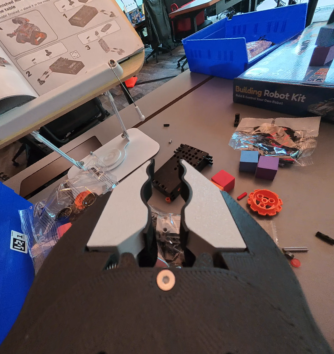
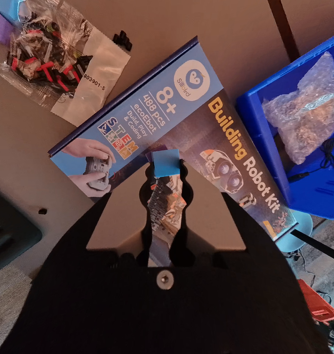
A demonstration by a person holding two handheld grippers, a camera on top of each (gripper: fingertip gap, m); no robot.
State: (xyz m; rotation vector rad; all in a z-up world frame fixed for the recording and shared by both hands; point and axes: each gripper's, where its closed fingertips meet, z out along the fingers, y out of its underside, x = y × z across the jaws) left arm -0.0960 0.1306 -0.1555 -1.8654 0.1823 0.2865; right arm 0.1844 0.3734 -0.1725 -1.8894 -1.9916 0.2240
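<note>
print on: kit box (image 2: 162, 115) lid | parts bag (image 2: 89, 80) strip | manual pg (image 1: 47, 38) | clear bag (image 1: 89, 180) | bin tag (image 1: 19, 241)

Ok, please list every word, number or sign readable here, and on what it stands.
I do not quote writing; these things bear it:
blue kit box, on lid and side
white strip of parts bag
open booklet
clear wheel bag
square coded tag

left: black plate (image 1: 178, 172) ahead, bags flank | right: box (image 2: 181, 134) below, bin (image 2: 258, 134) beside
</note>
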